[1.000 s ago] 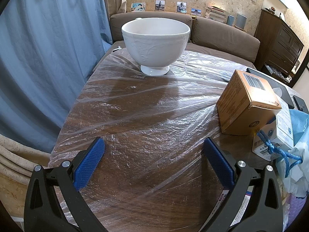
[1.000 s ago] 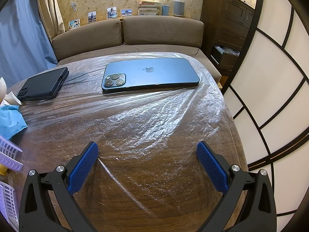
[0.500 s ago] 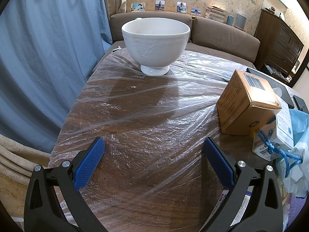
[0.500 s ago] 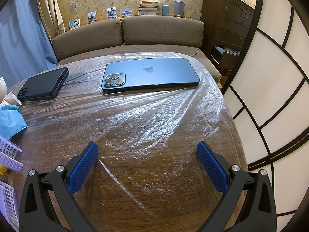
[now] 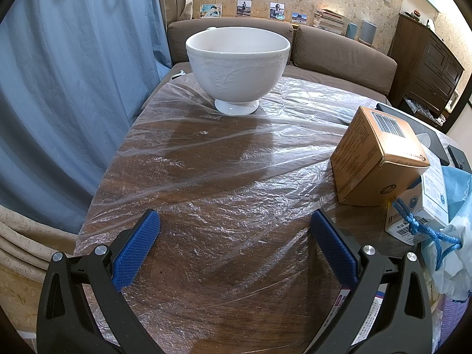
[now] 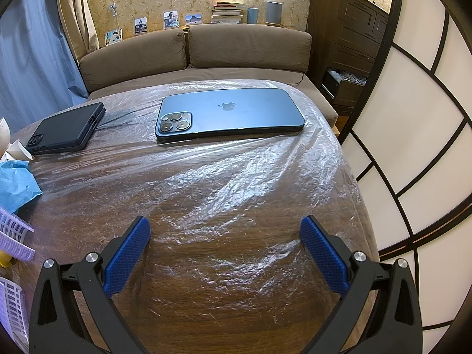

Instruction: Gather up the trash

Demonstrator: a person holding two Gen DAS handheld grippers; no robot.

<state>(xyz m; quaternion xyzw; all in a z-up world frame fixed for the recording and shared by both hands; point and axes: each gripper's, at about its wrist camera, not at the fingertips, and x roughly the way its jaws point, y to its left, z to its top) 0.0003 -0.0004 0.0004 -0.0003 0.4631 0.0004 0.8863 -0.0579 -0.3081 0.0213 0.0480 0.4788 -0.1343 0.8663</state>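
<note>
In the left wrist view my left gripper (image 5: 236, 237) is open and empty above the plastic-covered wooden table (image 5: 206, 177). To its right stand an orange carton (image 5: 374, 159), a small white box (image 5: 424, 206) with a blue string (image 5: 424, 230), and crumpled tissue (image 5: 451, 253) at the right edge. In the right wrist view my right gripper (image 6: 225, 247) is open and empty over the table. Blue crumpled paper (image 6: 14, 185) lies at the left edge, beside a lilac basket (image 6: 14, 236).
A white footed bowl (image 5: 237, 65) stands at the table's far side. A blue phone (image 6: 230, 115) and a black phone (image 6: 65, 132) lie on the table (image 6: 236, 206) ahead of the right gripper. A brown sofa (image 6: 236, 47) is behind; a blue curtain (image 5: 59, 88) hangs left.
</note>
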